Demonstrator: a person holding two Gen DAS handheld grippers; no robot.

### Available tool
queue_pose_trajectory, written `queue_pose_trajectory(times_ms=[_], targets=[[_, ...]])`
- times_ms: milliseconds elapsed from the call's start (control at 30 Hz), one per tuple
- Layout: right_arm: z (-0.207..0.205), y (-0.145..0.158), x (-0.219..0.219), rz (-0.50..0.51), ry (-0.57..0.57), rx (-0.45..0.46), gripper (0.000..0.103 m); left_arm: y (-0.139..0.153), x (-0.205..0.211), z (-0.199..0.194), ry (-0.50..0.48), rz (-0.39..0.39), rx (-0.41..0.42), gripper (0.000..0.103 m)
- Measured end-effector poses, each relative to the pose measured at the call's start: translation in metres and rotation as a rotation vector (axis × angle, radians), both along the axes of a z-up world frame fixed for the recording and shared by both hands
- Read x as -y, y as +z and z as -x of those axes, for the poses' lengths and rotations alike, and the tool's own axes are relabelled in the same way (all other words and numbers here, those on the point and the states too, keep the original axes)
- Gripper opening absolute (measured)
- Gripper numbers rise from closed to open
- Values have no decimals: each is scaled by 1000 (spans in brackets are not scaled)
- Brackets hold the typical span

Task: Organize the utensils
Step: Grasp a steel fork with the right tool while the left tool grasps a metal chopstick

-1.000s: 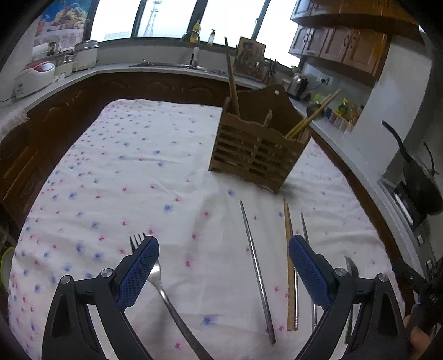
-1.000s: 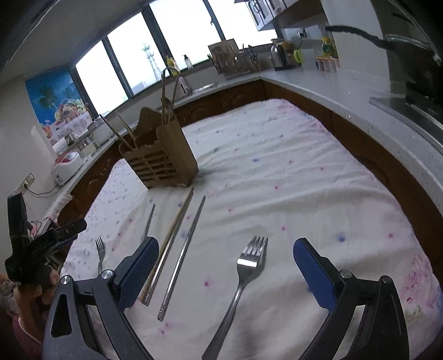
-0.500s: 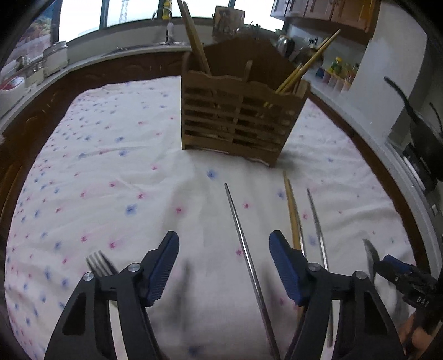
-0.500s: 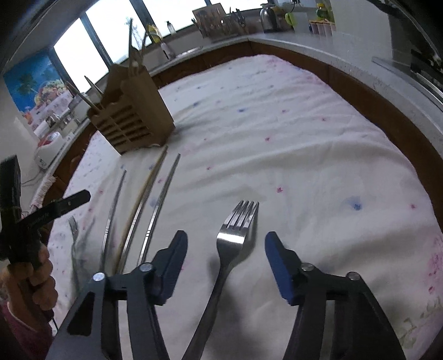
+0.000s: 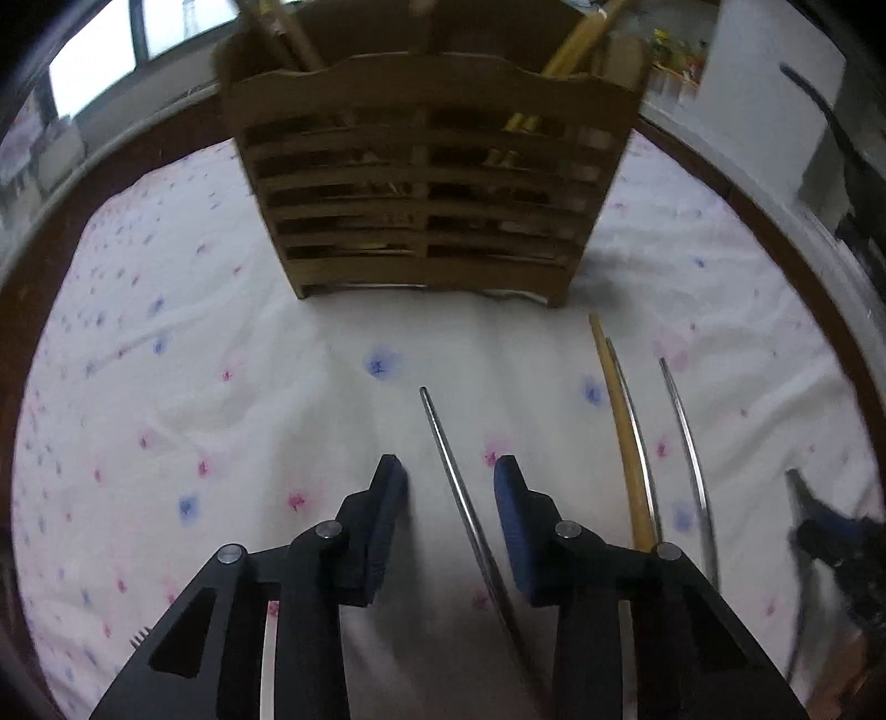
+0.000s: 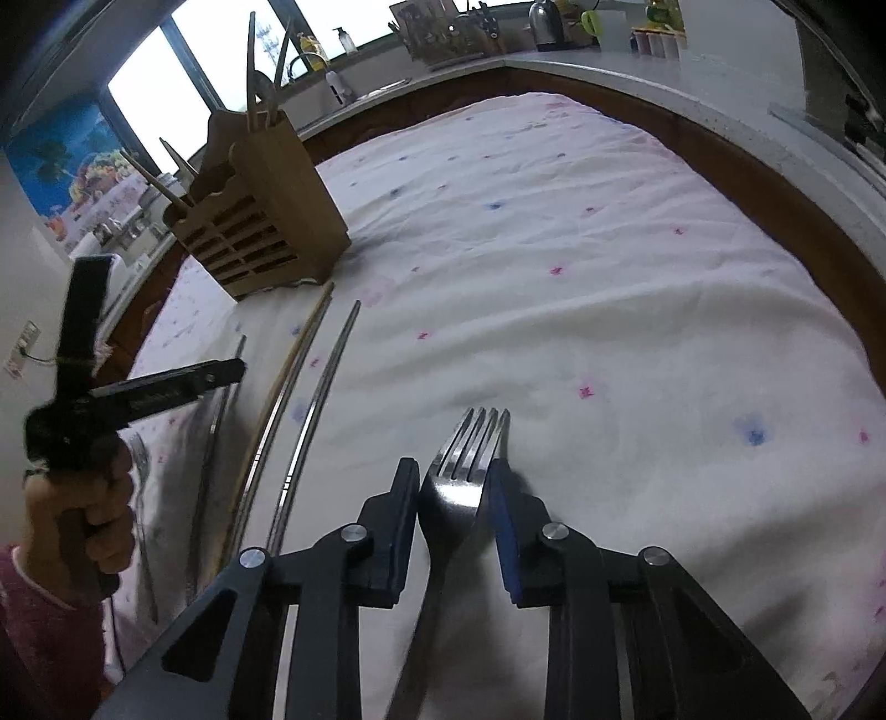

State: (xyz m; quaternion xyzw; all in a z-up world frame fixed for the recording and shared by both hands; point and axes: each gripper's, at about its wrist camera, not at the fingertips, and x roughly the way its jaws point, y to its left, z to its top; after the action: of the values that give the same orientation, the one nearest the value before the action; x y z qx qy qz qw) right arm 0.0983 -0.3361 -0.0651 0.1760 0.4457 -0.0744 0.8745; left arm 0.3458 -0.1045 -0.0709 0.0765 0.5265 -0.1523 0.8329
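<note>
A wooden utensil holder (image 5: 426, 188) stands on the floral tablecloth and also shows in the right wrist view (image 6: 260, 216). My left gripper (image 5: 448, 487) is low over the cloth, its jaws partly closed around a metal chopstick (image 5: 459, 498) without touching it. A wooden chopstick (image 5: 623, 437) and two more metal ones (image 5: 686, 437) lie to its right. My right gripper (image 6: 451, 487) has its pads against both sides of a steel fork (image 6: 459, 482) lying on the cloth.
Another fork (image 5: 266, 664) lies under my left gripper's left finger. The holder contains several chopsticks. Kitchen counters with appliances (image 6: 542, 22) ring the table. The left gripper body (image 6: 111, 387) and the hand show at the left of the right wrist view.
Both grippers have lowered and moved forward while closing. The left jaws now straddle the metal chopstick; the right jaws have closed onto the fork's head.
</note>
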Motion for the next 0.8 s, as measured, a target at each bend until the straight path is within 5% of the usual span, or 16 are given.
queue_pose_trajectory(times_ms=[133, 267, 800], targets=[[-2, 1, -3, -24, 11, 5, 21, -3, 3, 2, -35, 4, 6, 8], [-4, 6, -10, -33, 34, 23, 21, -3, -2, 9, -55, 31, -3, 4], [3, 43, -33, -63, 82, 127, 20, 78, -72, 77, 20, 287, 115, 3]])
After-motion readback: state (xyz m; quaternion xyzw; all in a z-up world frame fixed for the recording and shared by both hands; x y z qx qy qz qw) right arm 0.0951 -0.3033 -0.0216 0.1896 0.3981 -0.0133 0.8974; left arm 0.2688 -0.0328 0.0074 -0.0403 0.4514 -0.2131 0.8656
